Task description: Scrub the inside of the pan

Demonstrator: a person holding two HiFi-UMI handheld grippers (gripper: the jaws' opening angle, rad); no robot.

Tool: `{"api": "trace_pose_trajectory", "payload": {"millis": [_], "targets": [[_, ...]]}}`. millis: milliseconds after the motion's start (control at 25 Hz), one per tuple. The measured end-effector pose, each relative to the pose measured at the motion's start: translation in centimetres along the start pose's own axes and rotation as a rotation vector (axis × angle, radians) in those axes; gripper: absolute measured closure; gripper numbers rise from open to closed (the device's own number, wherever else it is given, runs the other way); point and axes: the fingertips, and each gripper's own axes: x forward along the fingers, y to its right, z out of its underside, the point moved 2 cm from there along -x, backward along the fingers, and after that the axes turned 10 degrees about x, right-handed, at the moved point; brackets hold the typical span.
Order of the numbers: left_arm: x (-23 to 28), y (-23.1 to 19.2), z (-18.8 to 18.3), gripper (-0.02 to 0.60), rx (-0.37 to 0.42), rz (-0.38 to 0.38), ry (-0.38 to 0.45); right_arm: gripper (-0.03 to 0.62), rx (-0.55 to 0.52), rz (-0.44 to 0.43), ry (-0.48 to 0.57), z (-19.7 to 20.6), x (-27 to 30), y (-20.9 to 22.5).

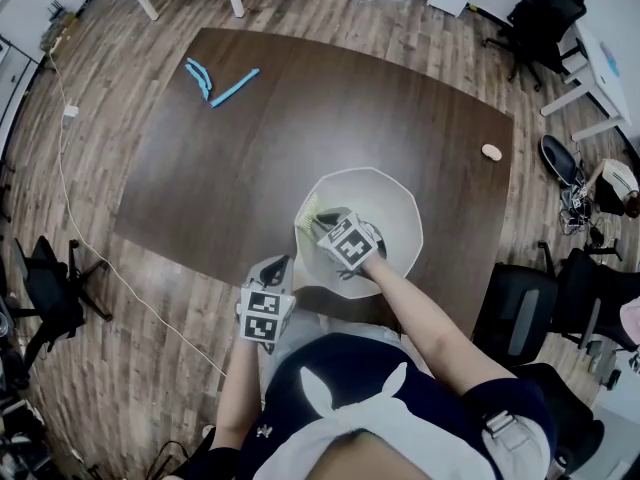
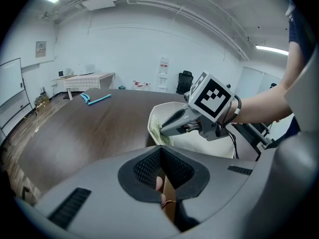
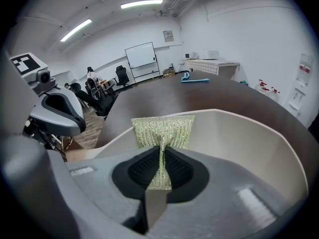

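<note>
Right gripper (image 1: 320, 222) pinches sponge (image 1: 307, 210) against pan (image 1: 400, 206) inner wall.

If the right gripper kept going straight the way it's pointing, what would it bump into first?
Probably the inner wall of the pan. The right gripper holds a green scrub cloth, and the cloth's far end looks pressed against that wall just below the rim.

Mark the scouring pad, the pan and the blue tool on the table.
scouring pad (image 3: 163, 131): right gripper view, its spread upper part.
pan (image 1: 392, 203): head view, bare inner wall.
blue tool (image 1: 236, 86): head view, its straight arm.
</note>
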Motion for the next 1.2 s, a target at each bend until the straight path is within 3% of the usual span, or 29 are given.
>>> {"api": "trace_pose_trajectory", "payload": {"millis": [280,560,1200], "targets": [[0.3,0.9,1.4,0.578,0.015,0.037,-0.049,0.557,-0.001,0.035,0.011,-0.6,-0.2,0.7],[0.3,1.9,2.3,0.578,0.01,0.133,-0.117,0.557,-0.016,0.075,0.023,-1.0,-0.7,1.8],[0.4,2.2,2.4,0.578,0.021,0.136,-0.141,0.557,-0.066,0.227,-0.009,-1.4,-1.5,5.5]]}}
